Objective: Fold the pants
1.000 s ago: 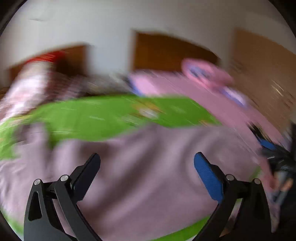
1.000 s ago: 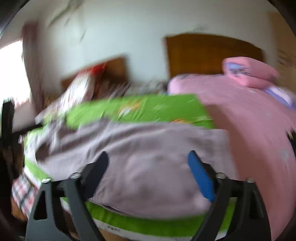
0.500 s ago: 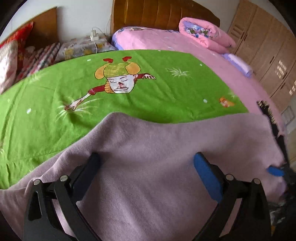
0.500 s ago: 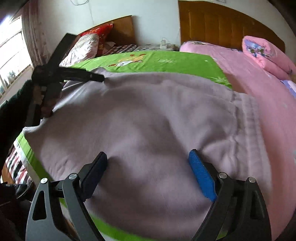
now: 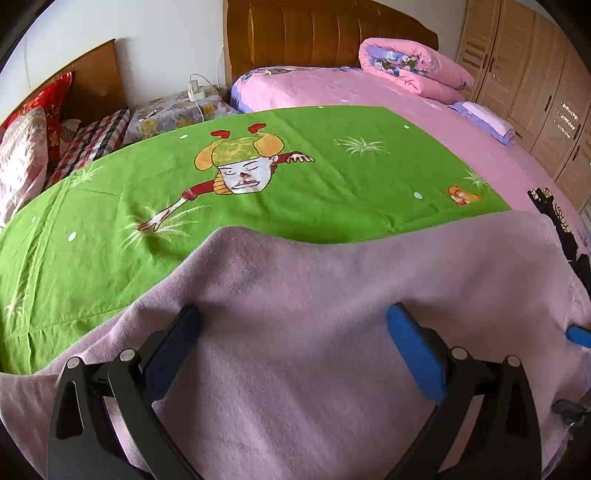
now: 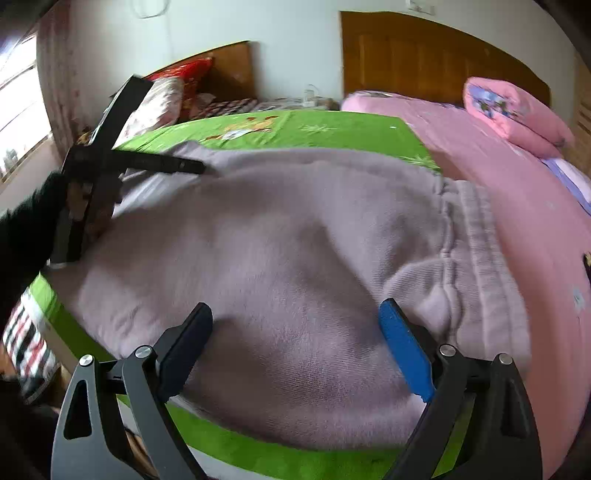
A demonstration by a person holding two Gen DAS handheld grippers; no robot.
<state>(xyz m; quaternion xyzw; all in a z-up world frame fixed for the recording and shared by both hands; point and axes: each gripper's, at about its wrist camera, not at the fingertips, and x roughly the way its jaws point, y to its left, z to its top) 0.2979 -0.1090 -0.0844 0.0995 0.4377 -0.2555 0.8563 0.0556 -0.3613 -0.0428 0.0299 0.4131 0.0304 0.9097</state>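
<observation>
Pants (image 5: pixel 332 295) partly behind both grippers' jaws

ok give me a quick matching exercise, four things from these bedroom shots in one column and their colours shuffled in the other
Things:
1. pants
2. cartoon sheet
3. rolled quilt
4. headboard

Colours:
a. brown
b. green
c. mauve
d. pink

Pairs: 1-c, 2-b, 3-d, 4-a

Home bedroom: two beds with wooden headboards (image 5: pixel 325 33), pink quilt (image 5: pixel 410 66), wardrobe (image 5: pixel 535 81).
</observation>
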